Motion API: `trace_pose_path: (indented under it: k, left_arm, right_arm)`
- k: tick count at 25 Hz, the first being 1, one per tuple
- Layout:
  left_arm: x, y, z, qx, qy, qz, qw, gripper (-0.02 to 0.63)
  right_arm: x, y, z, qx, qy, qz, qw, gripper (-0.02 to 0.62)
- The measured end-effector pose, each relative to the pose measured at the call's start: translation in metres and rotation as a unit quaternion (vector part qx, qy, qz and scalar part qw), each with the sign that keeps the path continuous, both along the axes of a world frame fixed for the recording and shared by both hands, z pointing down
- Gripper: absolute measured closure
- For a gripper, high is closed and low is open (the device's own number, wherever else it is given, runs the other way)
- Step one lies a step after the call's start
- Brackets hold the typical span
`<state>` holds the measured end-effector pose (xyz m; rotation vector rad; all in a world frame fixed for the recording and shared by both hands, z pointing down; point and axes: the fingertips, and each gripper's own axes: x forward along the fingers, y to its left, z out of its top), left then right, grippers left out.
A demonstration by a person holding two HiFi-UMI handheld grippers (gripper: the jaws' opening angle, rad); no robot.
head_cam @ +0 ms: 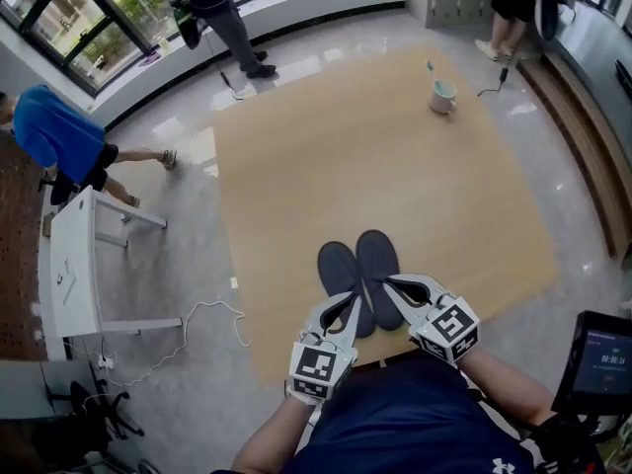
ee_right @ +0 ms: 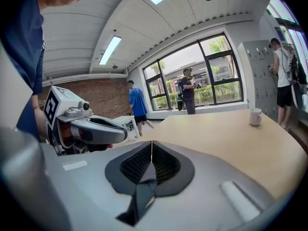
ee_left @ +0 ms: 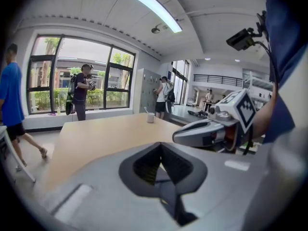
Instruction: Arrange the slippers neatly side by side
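Note:
Two dark slate-blue slippers lie side by side near the front edge of the wooden table (head_cam: 346, 146), toes pointing away from me. The left slipper (head_cam: 338, 265) and the right slipper (head_cam: 377, 253) touch along their inner sides. My left gripper (head_cam: 347, 302) is over the left slipper's heel end, its jaws closed on the dark rim. My right gripper (head_cam: 388, 283) reaches in from the right and pinches the right slipper's opening rim. In each gripper view the jaws (ee_left: 160, 146) (ee_right: 151, 150) meet at their tips, with a dark strip of fabric between them. The slippers themselves are hidden there.
A white mug (head_cam: 442, 97) with a stick in it stands at the table's far right. A white desk (head_cam: 74, 265) and a loose cable (head_cam: 197, 324) are on the floor to the left. People stand by the windows and lockers. A small screen (head_cam: 602, 363) is at my right.

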<state>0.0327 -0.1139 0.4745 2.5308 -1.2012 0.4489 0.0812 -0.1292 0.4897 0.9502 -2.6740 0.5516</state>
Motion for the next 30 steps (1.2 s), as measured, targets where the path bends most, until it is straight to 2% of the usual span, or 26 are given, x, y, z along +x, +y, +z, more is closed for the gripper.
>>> trace_pose_path:
  k: [4, 14, 24, 30]
  left_arm:
    - [-0.001, 0.009, -0.008, -0.001, 0.012, -0.006, 0.9999, 0.601]
    - [-0.007, 0.025, -0.007, -0.010, 0.009, -0.028, 0.9995, 0.603]
    - [-0.015, 0.010, 0.004, -0.028, 0.017, -0.051, 0.9981, 0.603]
    - [-0.021, 0.004, 0.011, -0.031, 0.012, -0.063, 0.9975, 0.603]
  right_arm:
    - [-0.010, 0.003, -0.009, -0.010, -0.007, -0.005, 1.000, 0.583]
    - [-0.038, 0.010, -0.043, 0.032, -0.026, -0.047, 0.998, 0.584]
    - [-0.045, -0.007, -0.050, 0.039, -0.023, -0.056, 0.997, 0.584]
    - [-0.055, -0.014, -0.052, 0.041, -0.040, -0.062, 0.996, 0.584]
